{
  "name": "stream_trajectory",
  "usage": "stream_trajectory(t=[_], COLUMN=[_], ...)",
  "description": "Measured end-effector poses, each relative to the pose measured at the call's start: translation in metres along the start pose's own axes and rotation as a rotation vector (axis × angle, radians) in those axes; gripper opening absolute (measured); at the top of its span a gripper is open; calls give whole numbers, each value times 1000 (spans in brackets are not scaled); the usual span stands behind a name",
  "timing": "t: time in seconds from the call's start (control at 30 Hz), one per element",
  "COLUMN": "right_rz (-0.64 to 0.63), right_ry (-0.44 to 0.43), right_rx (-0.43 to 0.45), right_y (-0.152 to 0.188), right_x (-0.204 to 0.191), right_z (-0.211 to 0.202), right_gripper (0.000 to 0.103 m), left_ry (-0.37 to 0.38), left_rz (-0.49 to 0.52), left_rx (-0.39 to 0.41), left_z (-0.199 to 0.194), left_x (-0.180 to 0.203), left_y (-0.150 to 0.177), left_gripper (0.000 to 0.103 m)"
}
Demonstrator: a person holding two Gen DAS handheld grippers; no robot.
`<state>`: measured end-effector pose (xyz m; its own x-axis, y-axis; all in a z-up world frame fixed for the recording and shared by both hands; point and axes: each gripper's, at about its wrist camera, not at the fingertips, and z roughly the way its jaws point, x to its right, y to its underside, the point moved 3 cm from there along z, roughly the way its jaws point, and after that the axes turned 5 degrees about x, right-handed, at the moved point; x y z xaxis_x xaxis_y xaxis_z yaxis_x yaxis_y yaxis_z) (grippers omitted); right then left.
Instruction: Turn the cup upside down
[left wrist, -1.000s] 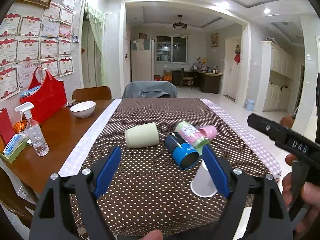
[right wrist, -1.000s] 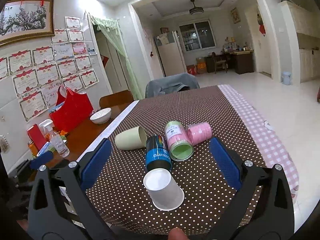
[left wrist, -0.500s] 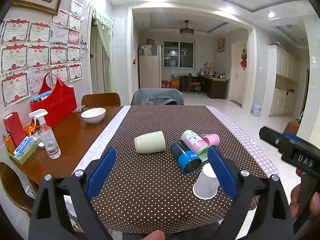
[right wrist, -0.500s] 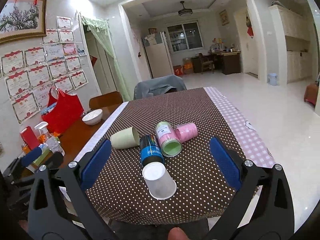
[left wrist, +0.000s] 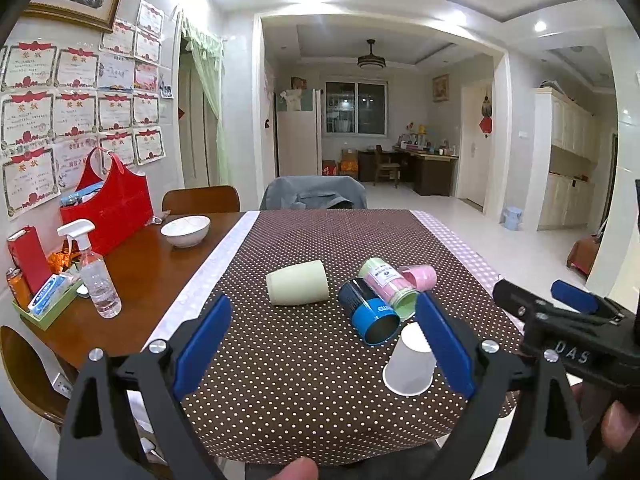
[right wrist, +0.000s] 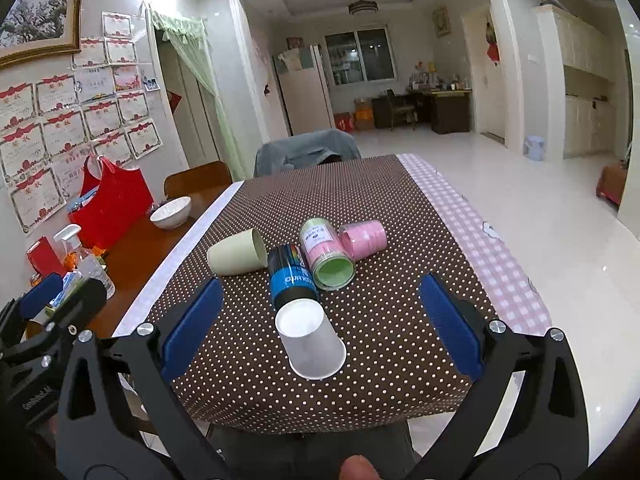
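A white paper cup (right wrist: 310, 340) stands upside down, mouth on the dotted brown tablecloth (right wrist: 380, 220), near the table's front edge; it also shows in the left wrist view (left wrist: 410, 360). A pale green cup (left wrist: 298, 288) lies on its side further back, also seen in the right wrist view (right wrist: 238, 252). My left gripper (left wrist: 320, 344) is open and empty, held above the front edge. My right gripper (right wrist: 320, 324) is open and empty, with the white cup between its fingers in the view but below them.
A blue can (right wrist: 290, 278), a green-lidded jar (right wrist: 326, 256) and a pink cup (right wrist: 364, 238) lie on their sides behind the white cup. On the bare wood at left stand a white bowl (left wrist: 185, 230), a spray bottle (left wrist: 96, 272) and a red bag (left wrist: 108, 204). Chairs stand at the far end.
Both grippers have pulled back and up from the table, so the cups look smaller and farther. The white cup stays upside down where it was.
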<state>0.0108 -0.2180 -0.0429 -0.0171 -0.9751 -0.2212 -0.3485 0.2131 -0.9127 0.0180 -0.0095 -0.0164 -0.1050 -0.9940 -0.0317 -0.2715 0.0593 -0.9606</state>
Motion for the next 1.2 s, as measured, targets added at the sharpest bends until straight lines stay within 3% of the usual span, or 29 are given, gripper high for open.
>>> stream_trajectory(t=[0.73, 1.2], right_rz=[-28, -30], right_ry=[31, 47], right_rx=[-21, -8], right_y=[8, 7], right_x=[0, 0], right_z=[9, 9], right_gripper=[97, 97], left_ry=[-47, -49], left_rz=[-13, -14], left_rx=[-76, -74], left_z=[18, 17], left_x=[-3, -2], left_y=[11, 11], left_gripper=[92, 92])
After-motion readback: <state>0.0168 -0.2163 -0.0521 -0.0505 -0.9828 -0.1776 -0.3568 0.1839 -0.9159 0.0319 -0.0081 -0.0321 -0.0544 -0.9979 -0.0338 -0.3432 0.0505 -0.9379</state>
